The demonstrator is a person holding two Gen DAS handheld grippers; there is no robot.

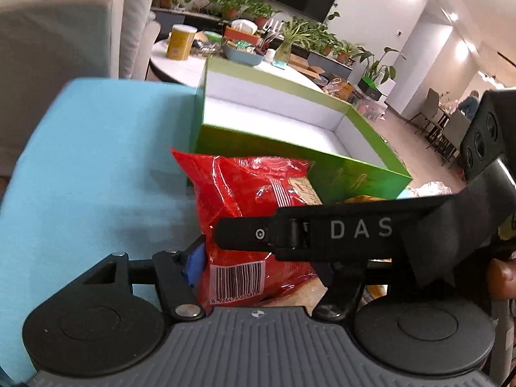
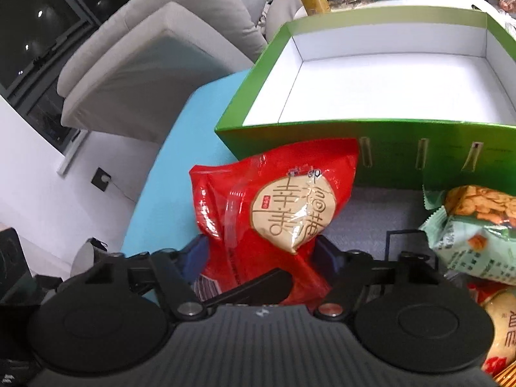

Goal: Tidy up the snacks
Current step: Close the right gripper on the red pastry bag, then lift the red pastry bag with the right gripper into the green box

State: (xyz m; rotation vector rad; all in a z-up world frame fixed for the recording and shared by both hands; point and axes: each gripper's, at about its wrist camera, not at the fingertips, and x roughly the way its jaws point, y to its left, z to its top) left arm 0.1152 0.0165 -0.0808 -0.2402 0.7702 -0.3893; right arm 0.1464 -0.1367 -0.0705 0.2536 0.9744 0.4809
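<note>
Two grippers close on one red snack bag (image 2: 271,213) at frame centre: the right gripper (image 2: 261,251) clamps its lower sides, and the left gripper (image 1: 258,264) pinches the barcode end. The bag's top edge touches the near wall of the green box (image 2: 380,151), whose white interior lies open across the upper frame. A tan disc on the bag carries Chinese characters; the black finger crossing the left view reads "DAS". Blue tabletop (image 1: 90,167) spreads left; a pale green packet (image 2: 474,245) sits right.
</note>
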